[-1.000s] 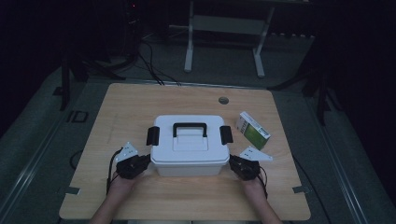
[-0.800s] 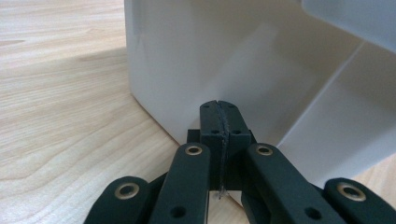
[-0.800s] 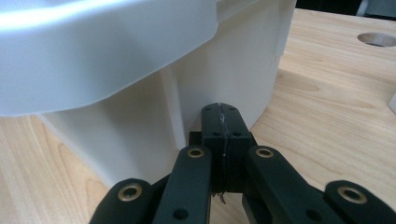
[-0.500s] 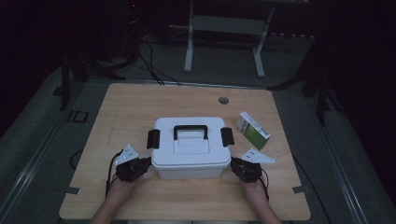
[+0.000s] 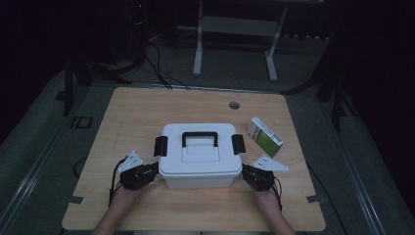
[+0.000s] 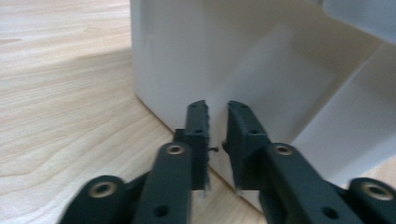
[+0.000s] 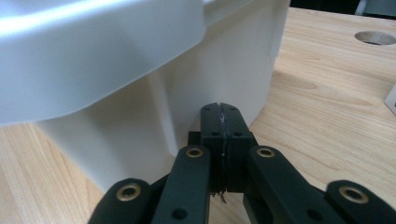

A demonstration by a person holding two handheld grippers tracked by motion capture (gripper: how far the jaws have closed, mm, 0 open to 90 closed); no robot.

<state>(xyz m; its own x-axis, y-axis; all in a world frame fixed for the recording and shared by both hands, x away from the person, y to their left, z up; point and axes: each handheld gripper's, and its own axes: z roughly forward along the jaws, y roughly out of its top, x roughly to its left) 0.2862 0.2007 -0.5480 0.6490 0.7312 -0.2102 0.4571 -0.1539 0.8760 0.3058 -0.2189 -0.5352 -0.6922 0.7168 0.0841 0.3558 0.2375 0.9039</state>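
At the lower left of the high view my left fingers (image 5: 152, 171) sit against the left end wall of the white lidded storage box (image 5: 198, 169); they have just been parting, a narrow gap now, nothing between them. The box lies mid-table (image 5: 147, 112), long axis running left to right, squarely between both hands, each equally near. At the lower right my right fingers (image 5: 246, 172) are pressed together, empty, at the box's right end wall.

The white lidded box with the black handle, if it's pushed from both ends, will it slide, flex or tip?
The white box probably slides: smooth walls, flat wood table. Its broad, low shape makes tipping unlikely. The thin translucent walls may flex slightly.
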